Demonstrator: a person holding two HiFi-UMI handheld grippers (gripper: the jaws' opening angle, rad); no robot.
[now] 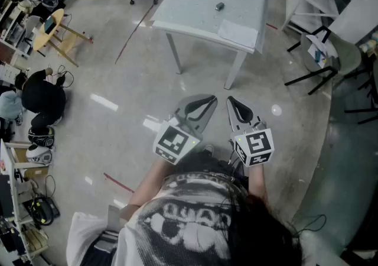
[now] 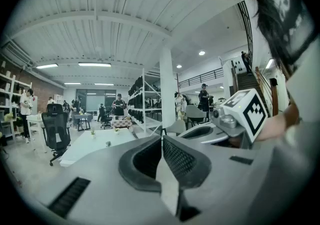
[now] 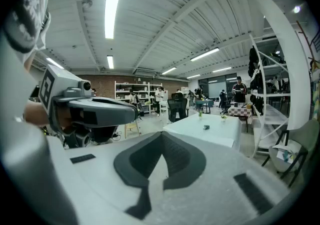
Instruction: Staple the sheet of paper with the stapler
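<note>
Well short of the desk [image 1: 189,5], left gripper [image 1: 204,105] and right gripper [image 1: 236,108] sit pressed together, empty; next probably means approaching stapler [image 1: 220,6] and paper [image 1: 239,33].

Left gripper [image 2: 162,141]: fills the near foreground; jaws together at the tips, nothing between them.
Right gripper [image 2: 200,131]: just right of it and a little farther, with its marker cube [image 2: 248,112] at the right.
Surface [image 2: 92,148]: white, far left beyond the jaws.
On the surface: a small dark object [image 2: 107,143], too small to identify, and two small potted plants [image 2: 92,131] toward its far edge.
Office chair [image 2: 55,130]: black, left of the surface.
Column [image 2: 167,89]: white, far centre, shelving racks [image 2: 142,104] to its left.
People [image 2: 119,104]: several, standing far off.
</note>
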